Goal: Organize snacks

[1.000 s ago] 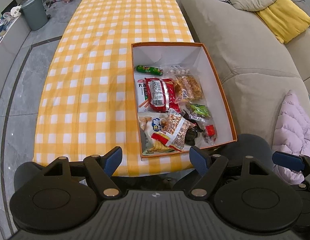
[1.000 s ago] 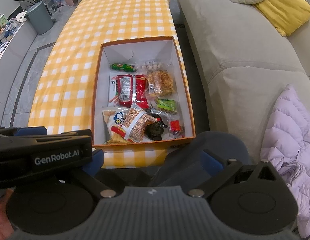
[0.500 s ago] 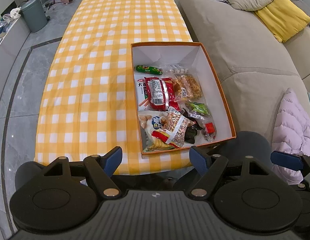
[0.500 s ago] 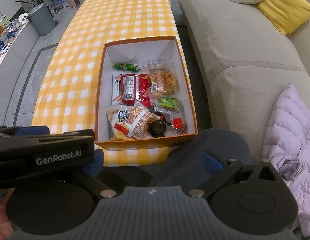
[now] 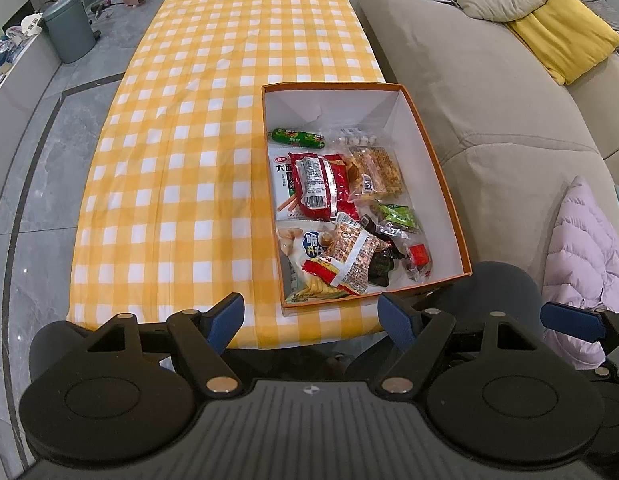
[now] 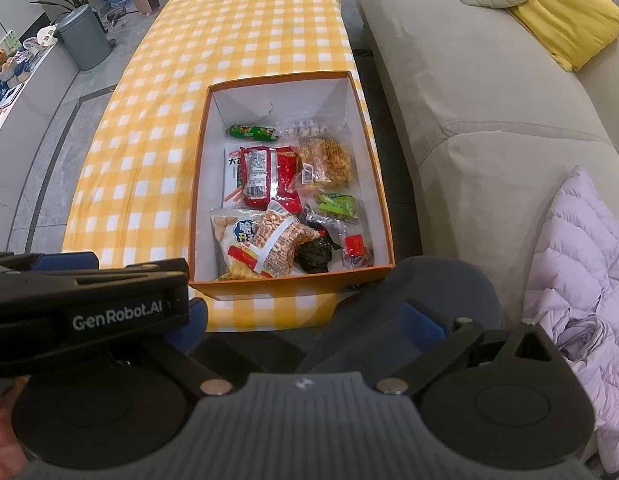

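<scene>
I hold both hand-held grippers, left [image 5: 311, 316] and right [image 6: 305, 316], jaws apart, short of the snack-filled box [image 5: 441, 184] on the table [image 5: 197, 140].

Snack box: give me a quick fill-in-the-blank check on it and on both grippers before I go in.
1. The box of snacks sits on a checked cloth of white and ____.
2. The green sausage lies at the box's ____ end, seen from the grippers.
3. The left gripper is open and holds ____.
4. The red packet lies ____ the white one.

Missing words: yellow; far; nothing; on top of
</scene>
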Available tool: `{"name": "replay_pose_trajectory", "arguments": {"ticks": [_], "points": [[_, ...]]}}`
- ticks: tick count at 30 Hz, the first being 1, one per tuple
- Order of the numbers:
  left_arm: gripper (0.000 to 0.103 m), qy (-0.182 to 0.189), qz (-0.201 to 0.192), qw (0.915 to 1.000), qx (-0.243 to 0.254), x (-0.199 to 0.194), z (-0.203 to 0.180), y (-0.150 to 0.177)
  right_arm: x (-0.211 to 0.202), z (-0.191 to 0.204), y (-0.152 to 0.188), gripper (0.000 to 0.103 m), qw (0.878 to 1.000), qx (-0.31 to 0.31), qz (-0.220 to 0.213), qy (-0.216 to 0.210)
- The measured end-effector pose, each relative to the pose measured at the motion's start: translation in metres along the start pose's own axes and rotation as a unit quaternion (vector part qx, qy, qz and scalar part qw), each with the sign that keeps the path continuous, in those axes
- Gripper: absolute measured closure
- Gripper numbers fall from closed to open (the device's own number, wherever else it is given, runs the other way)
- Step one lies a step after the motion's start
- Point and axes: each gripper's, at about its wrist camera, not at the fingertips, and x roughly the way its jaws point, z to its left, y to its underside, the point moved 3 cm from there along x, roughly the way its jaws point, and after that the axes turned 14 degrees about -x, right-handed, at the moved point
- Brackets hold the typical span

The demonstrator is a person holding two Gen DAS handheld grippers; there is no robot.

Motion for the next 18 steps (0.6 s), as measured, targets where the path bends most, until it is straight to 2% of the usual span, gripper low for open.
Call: {"name": "replay_pose_trajectory", "arguments": {"ticks": [18], "points": [[0.015, 0.002, 0.000, 1.0000, 0.000, 0.0032, 0.0009, 0.0028, 0.0013, -0.0020, 0.0013, 0.003, 1.000, 0.000, 0.000, 0.001]]}}
